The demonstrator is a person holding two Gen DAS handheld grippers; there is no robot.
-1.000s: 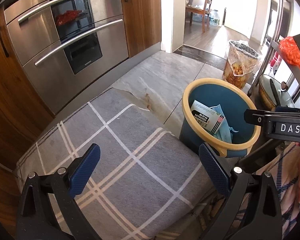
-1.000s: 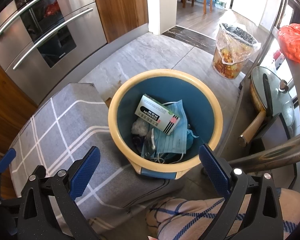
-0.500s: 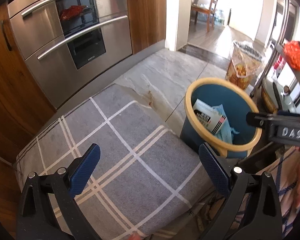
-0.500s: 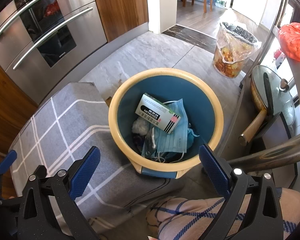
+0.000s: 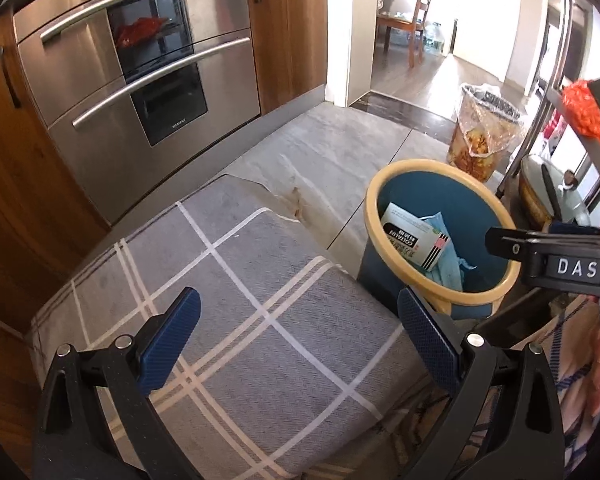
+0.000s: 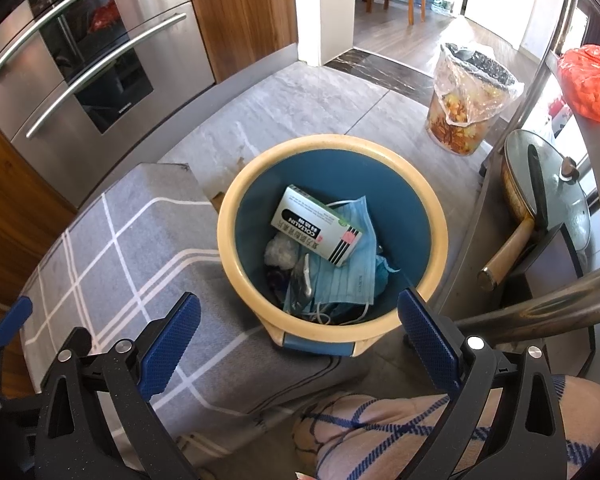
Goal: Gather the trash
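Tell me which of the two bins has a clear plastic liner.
The smaller bin farther back by the doorway, holding yellowish food scraps. The blue round bin with cream rim close to the tongs has no liner.

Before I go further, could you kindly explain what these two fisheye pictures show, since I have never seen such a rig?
A person holds two handheld grippers, each with a camera looking along its blue-padded fingers. The left gripper is open and empty above a grey checked mat. The right gripper is open and empty above a blue wastebasket standing on the floor at the mat's edge. Inside it lie a medicine box, a blue face mask and smaller scraps. Farther back stands a plastic-lined bin.
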